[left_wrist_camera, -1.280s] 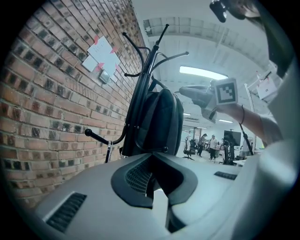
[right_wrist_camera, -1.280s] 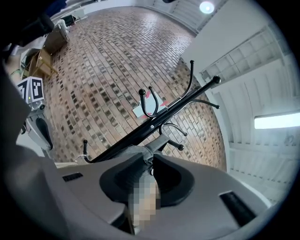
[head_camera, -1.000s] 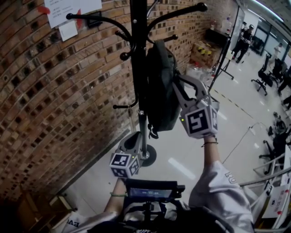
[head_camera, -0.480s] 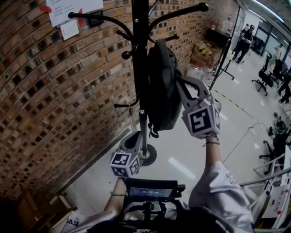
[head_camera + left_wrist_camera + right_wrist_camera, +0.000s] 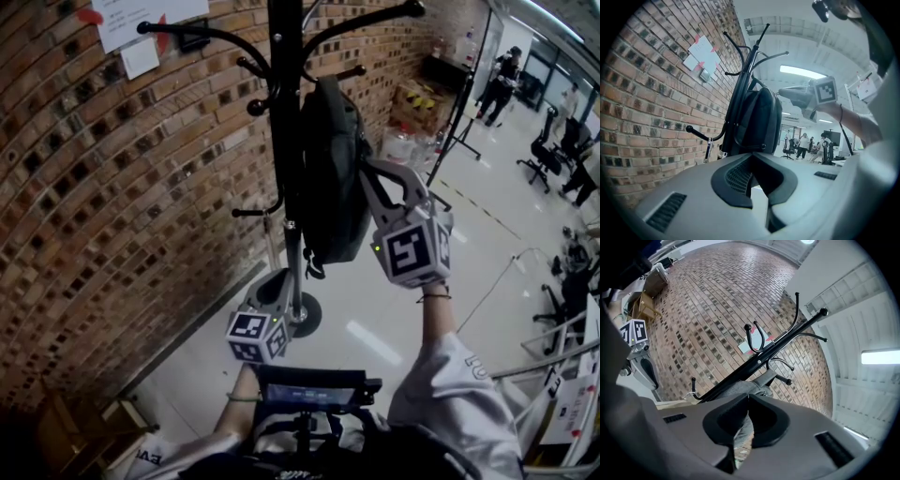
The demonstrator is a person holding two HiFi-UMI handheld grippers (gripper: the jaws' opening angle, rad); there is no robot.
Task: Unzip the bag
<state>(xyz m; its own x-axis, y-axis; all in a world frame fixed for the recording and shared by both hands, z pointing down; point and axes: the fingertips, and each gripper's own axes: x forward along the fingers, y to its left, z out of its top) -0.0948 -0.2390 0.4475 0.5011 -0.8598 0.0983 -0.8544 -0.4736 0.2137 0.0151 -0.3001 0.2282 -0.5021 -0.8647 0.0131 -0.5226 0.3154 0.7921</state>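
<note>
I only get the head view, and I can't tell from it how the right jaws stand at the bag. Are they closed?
Observer: Yes. In the right gripper view, the right gripper has its jaws together at the bag's grey fabric. Whether they pinch anything doesn't show.
Operator: And the left?
Observer: In the left gripper view, the left gripper has its jaws together too, with nothing between them. The bag hangs ahead of it, untouched.

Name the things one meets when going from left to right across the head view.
brick wall → coat stand pole → black bag → right claw → office chair
</note>
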